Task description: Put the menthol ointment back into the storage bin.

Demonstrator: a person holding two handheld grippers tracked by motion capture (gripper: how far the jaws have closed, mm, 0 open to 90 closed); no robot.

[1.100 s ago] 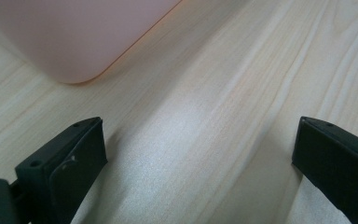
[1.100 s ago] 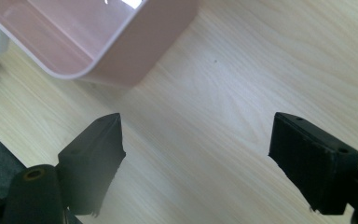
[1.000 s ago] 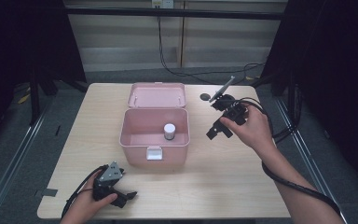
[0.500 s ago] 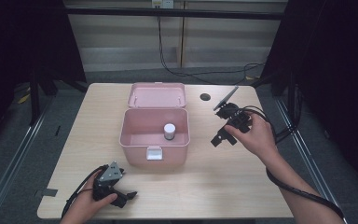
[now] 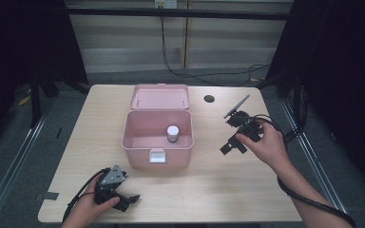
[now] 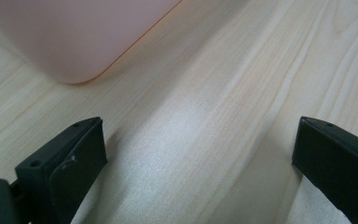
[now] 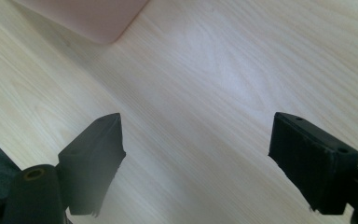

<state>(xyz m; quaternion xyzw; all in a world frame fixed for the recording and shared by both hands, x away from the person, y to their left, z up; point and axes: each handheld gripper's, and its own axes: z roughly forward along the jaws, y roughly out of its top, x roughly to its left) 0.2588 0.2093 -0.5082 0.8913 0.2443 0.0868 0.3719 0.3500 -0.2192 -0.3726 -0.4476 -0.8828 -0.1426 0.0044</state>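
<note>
Honestly, the likeliest slip is the pink box [image 5: 157, 137] skidding on the smooth pale wood table [image 5: 218, 190] if either hand nudges it. It sits mid-table, lid flipped back, small white-capped bottle [image 5: 172, 133] upright inside. Dark curtains and cables behind. Right gripper [image 5: 231, 145] and left gripper [image 5: 128, 202]: both wide open, empty.
</note>
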